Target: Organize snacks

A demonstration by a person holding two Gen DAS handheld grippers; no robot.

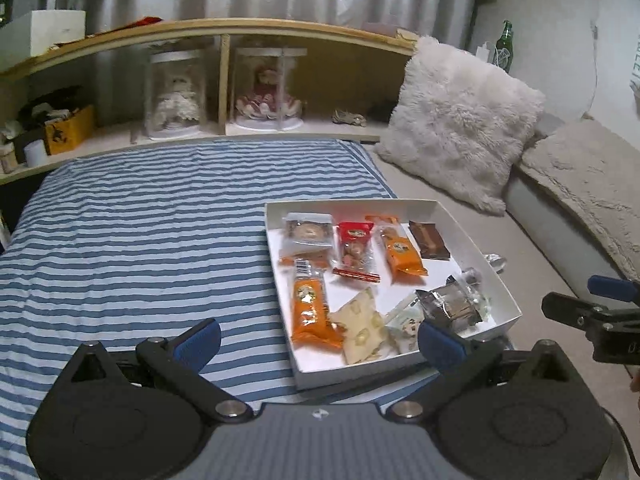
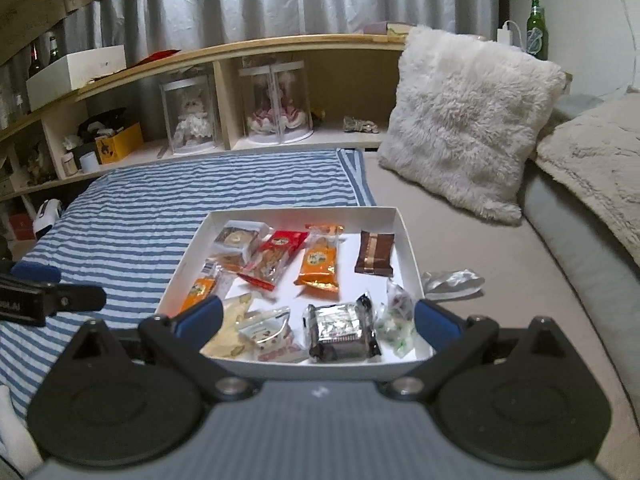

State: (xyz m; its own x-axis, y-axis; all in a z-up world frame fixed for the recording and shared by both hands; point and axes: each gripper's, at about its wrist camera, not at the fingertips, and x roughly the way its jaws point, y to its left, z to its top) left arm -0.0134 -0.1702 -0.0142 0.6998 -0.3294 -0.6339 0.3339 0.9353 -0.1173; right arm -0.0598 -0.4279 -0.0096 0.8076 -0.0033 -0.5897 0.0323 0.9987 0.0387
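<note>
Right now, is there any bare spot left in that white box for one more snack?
Yes. The white box has bare floor between the orange packet and the brown bar, running toward the silver packet. The left side and near edge are crowded. Outside, the striped blanket is bare.

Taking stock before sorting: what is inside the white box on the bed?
The white box holds wrapped snacks: two orange packs, a red pack, a brown bar, a silver pack and others. Overlapping wrappers hide whatever lies beneath them.
</note>
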